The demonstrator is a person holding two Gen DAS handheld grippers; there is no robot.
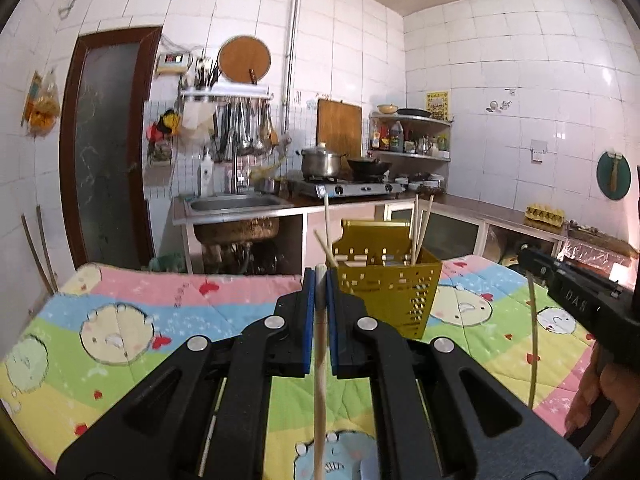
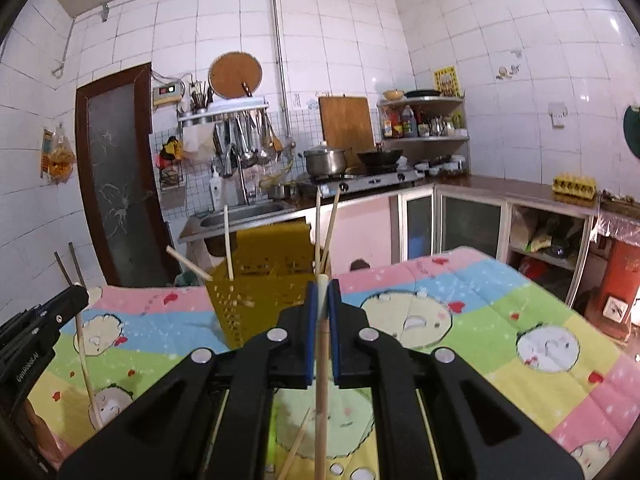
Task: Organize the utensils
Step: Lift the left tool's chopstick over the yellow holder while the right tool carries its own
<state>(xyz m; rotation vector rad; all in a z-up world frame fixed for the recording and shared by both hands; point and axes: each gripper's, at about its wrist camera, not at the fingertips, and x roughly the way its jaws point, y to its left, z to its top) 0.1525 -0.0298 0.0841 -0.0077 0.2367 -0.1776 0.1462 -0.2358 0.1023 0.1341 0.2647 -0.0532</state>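
Observation:
A yellow perforated utensil holder stands on the cartoon-print cloth, with several wooden chopsticks upright in it; it also shows in the right wrist view. My left gripper is shut on a wooden chopstick, just left of and in front of the holder. My right gripper is shut on another wooden chopstick, close in front of the holder. The right gripper also shows at the right edge of the left wrist view, with its chopstick hanging down.
A loose chopstick lies on the cloth below my right gripper. Behind the table are a sink, a gas stove with a pot and wok, and a counter with an egg carton.

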